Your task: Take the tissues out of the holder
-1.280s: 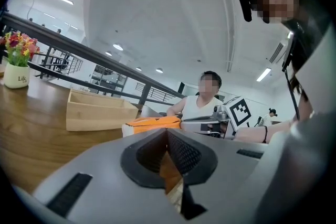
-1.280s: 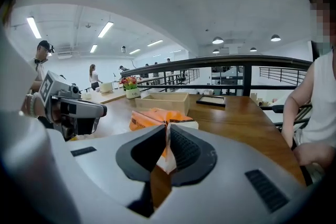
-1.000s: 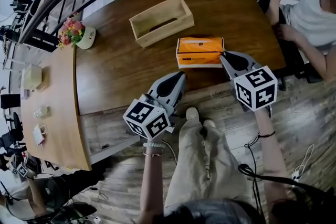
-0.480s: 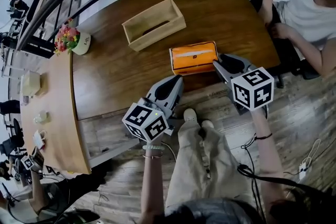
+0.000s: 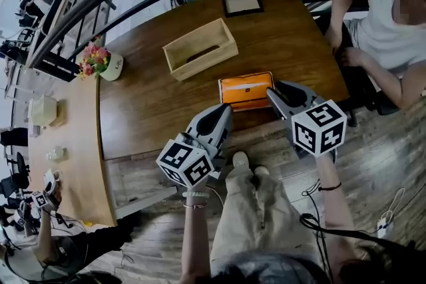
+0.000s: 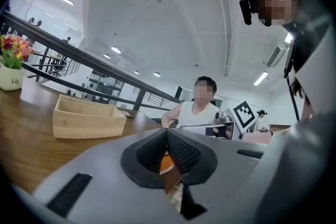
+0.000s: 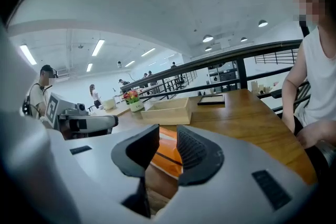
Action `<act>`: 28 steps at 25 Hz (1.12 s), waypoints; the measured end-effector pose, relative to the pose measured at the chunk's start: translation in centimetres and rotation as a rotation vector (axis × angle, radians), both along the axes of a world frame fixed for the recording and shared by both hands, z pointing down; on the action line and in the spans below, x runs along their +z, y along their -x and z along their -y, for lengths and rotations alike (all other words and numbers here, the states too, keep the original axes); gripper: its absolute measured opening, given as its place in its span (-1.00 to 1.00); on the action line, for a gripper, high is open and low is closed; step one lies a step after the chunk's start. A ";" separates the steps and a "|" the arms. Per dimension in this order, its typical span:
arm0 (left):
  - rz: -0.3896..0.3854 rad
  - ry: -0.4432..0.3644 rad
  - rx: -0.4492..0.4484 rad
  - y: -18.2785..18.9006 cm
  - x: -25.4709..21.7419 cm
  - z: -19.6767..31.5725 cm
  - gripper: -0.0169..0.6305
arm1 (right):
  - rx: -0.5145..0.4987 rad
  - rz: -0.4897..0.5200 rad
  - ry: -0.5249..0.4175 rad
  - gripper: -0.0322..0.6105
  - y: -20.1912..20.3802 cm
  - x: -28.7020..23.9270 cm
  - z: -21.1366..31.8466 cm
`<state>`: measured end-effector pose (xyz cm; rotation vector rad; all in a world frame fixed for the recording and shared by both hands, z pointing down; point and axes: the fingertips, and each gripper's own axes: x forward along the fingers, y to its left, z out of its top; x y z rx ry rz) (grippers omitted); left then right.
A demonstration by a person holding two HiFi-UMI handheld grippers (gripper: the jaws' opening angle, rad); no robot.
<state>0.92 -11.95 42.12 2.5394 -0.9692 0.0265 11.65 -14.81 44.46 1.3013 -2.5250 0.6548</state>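
Right hand-held gripper [image 5: 270, 92], angled down, just opened; tissue pack [image 5: 245, 91] seemingly ungripped.

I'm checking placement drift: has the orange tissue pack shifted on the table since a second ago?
Yes, slightly: the tissue pack sits farther from the wooden box, nearer the table's near edge.

On the brown wooden table [image 5: 299, 36], the orange rectangular tissue pack [image 5: 246, 91] lies by the near edge. The open pale wooden box holder [image 5: 203, 61] sits at its 11 o'clock, the dark-framed picture [image 5: 242, 4] at 12, and the white pot of flowers [image 5: 101, 63] well apart at 10.
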 end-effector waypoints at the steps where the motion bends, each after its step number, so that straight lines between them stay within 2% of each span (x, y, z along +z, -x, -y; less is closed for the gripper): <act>1: -0.003 -0.011 -0.002 0.1 -0.6 0.0 -0.92 | -0.019 -0.004 -0.003 -0.56 0.5 -0.4 -0.2; 3: -0.007 -0.032 0.004 0.0 -1.8 -0.3 -0.92 | -0.047 -0.010 -0.013 -0.57 1.5 -1.4 -0.8; 5: -0.006 -0.057 0.012 0.0 -3.0 -0.5 -0.92 | -0.059 -0.008 -0.037 -0.74 2.5 -2.7 -1.1; 10: -0.006 -0.113 0.007 0.2 -5.3 -0.9 -0.92 | -0.086 -0.039 -0.110 -0.85 4.2 -5.4 -1.5; 19: -0.019 -0.187 -0.013 1.2 -8.8 -1.8 -0.92 | -0.125 -0.016 -0.202 -0.86 5.9 -10.3 -2.6; 28: 0.003 -0.253 0.034 0.9 -10.6 -2.8 -0.92 | -0.158 0.005 -0.275 -0.86 7.1 -12.5 -3.5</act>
